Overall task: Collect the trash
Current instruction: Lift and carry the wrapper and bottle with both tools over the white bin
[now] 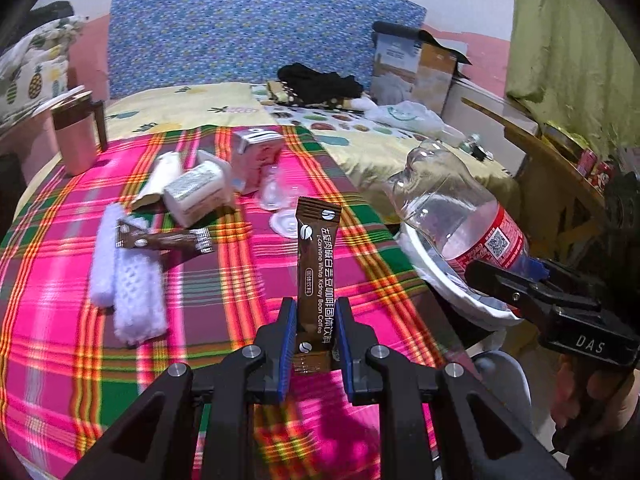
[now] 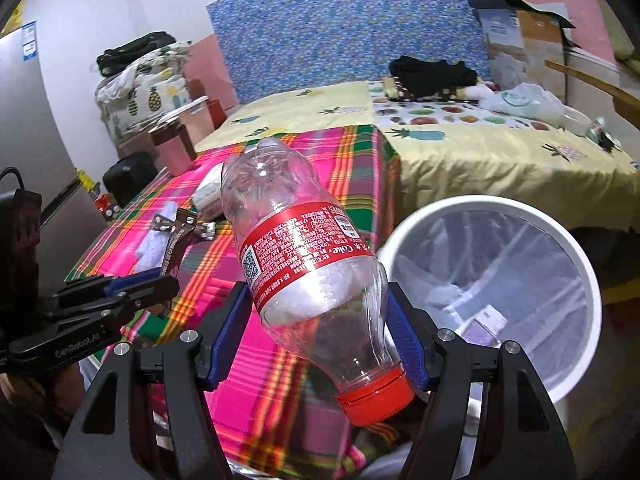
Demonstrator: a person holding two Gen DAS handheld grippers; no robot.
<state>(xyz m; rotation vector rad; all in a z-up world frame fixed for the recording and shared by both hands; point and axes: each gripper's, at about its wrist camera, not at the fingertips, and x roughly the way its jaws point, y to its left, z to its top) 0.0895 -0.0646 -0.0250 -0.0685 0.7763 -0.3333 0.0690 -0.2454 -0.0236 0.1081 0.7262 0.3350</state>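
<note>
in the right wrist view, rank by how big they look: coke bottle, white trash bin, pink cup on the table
1. white trash bin and coke bottle: similar spans; the bottle is nearest the camera, so I won't rank them.
2. pink cup: clearly smallest, though also farthest away.

1. The checked cloth [image 1: 224,320] is bright pink with green and orange-yellow stripes.
2. The slim foil coffee sachet [image 1: 316,264] is brown with white lettering.
3. The clear plastic bottle [image 2: 304,256] wears a red label and red cap.
4. The round plastic bin [image 2: 592,280] is white.
5. The upright padded headboard [image 1: 256,32] is blue, finely speckled.
</note>
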